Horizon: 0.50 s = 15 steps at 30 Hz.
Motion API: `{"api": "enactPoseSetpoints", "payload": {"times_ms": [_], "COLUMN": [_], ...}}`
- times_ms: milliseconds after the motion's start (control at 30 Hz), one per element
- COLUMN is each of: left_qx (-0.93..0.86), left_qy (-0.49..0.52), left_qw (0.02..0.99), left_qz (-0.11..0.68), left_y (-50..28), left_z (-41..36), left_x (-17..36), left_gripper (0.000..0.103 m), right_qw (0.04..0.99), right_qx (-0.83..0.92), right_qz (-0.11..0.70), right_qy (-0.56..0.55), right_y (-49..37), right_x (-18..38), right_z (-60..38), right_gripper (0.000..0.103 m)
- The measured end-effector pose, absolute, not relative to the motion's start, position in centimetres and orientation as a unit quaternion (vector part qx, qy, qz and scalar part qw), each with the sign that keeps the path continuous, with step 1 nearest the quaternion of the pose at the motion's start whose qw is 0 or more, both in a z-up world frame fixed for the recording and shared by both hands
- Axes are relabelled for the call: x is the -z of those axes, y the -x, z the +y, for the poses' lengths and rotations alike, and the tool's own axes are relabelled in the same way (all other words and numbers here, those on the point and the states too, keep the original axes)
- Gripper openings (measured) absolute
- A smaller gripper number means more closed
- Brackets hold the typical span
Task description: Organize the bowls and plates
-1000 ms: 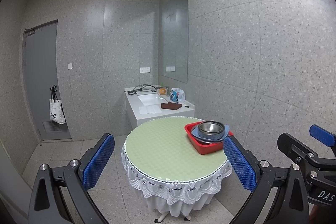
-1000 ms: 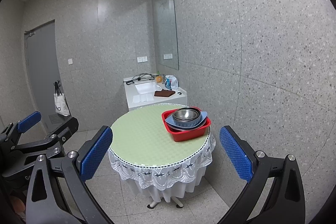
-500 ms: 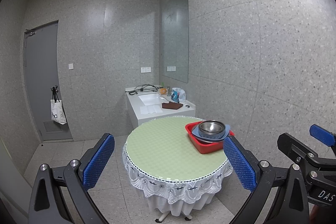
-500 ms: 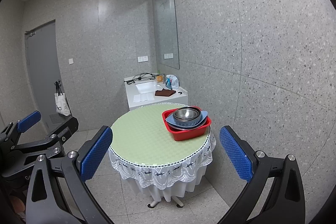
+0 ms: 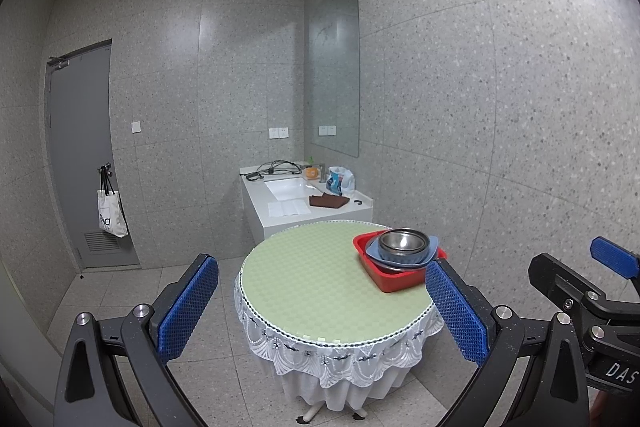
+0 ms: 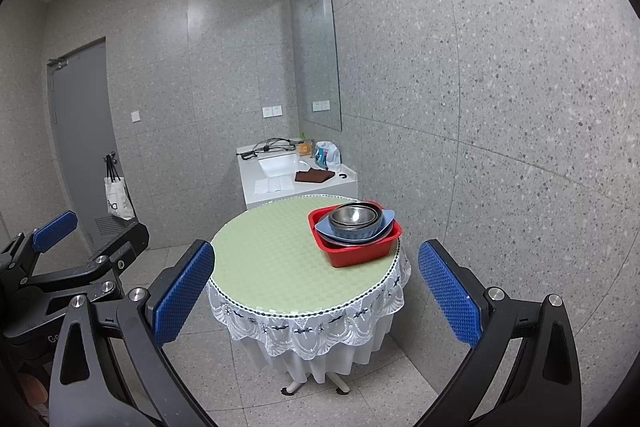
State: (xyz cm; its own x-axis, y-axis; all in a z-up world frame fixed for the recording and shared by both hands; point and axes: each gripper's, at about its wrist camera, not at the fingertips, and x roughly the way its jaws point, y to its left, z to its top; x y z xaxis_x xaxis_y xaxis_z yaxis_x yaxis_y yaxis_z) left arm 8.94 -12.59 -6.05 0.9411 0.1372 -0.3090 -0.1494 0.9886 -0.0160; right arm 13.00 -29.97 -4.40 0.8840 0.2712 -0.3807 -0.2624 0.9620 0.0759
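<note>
Red plastic is your first hazard: the red tub [image 6: 357, 247] sits near the right edge of the round table [image 6: 280, 267], with a steel bowl [image 6: 354, 217] nested in a blue bowl [image 6: 360, 231] on a blue plate [image 6: 385, 221]. Your left gripper [image 5: 322, 307] and right gripper [image 6: 316, 289] both hang spread wide and empty, well short of the table. Grab only the top rim and the smooth steel may slip, or the stack may lift together and tip. Nudge the tub outward and it could slide off the edge.

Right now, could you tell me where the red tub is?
In both views, the red tub sits at the table's right edge near the wall, holding stacked bowls.
</note>
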Motion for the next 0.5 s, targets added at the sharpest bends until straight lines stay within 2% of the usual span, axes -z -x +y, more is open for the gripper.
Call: {"api": "enactPoseSetpoints", "payload": {"times_ms": [500], "left_qx": [-0.072], "left_qy": [0.019], "left_qw": [0.985], "left_qz": [0.157], "left_y": [-8.96], "left_z": [-12.57], "left_x": [5.96], "left_gripper": [0.102], "right_qw": [0.970], "right_qx": [-0.138], "right_qz": [0.201], "right_qy": [-0.012], "right_y": [-13.11], "right_x": [4.46], "right_z": [-29.90], "right_gripper": [0.103]}}
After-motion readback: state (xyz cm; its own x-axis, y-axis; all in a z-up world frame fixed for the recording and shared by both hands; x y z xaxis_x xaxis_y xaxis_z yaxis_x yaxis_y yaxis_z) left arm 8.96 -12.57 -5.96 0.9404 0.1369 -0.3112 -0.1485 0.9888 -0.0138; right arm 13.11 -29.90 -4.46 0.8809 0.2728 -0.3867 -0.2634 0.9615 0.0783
